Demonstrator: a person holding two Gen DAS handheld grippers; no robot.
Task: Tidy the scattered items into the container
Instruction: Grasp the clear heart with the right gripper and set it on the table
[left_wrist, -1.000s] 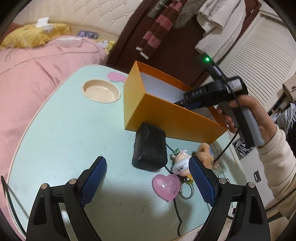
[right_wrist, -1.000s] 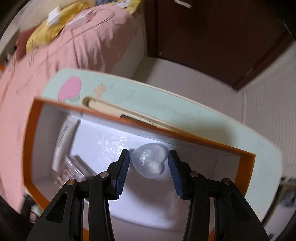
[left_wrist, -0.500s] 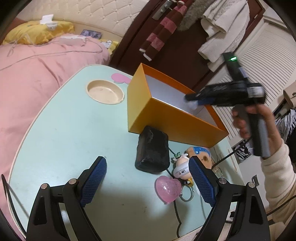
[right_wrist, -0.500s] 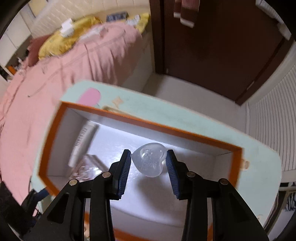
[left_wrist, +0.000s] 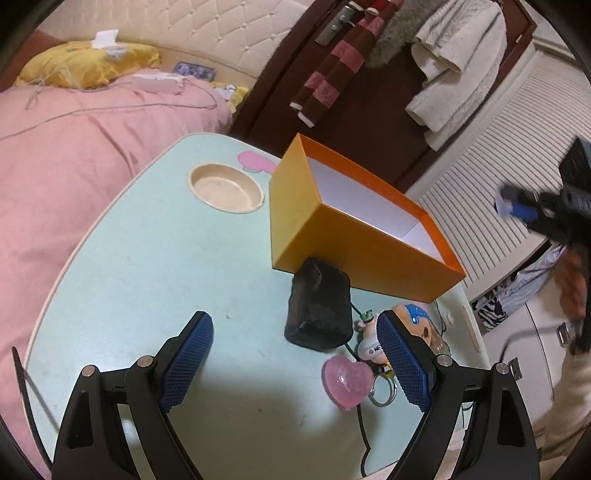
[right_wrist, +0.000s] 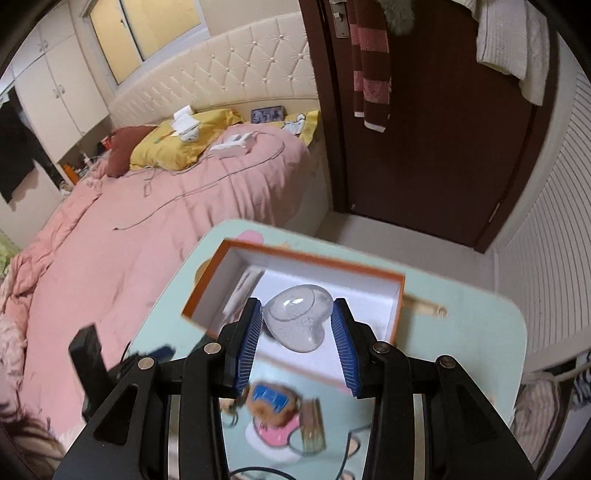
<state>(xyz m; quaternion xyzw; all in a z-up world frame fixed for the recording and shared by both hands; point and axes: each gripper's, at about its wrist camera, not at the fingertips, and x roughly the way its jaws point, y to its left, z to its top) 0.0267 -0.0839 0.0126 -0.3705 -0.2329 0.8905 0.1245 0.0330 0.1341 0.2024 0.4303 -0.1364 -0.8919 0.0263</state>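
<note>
Showing only rightward: clear heart (right_wrist: 297, 317) gripped.

— Clamped between the blue pads of the right gripper (right_wrist: 297, 325), centre frame?
— A clear heart-shaped case (right_wrist: 295, 317), held above the open orange box (right_wrist: 397, 310).
— Lower centre?
— Blurred doll keychain (right_wrist: 271, 400) on the mint table (right_wrist: 472, 317).

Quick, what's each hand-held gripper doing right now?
Left hand-held gripper: open, holding nothing.
Right hand-held gripper: closed on the clear heart.
</note>
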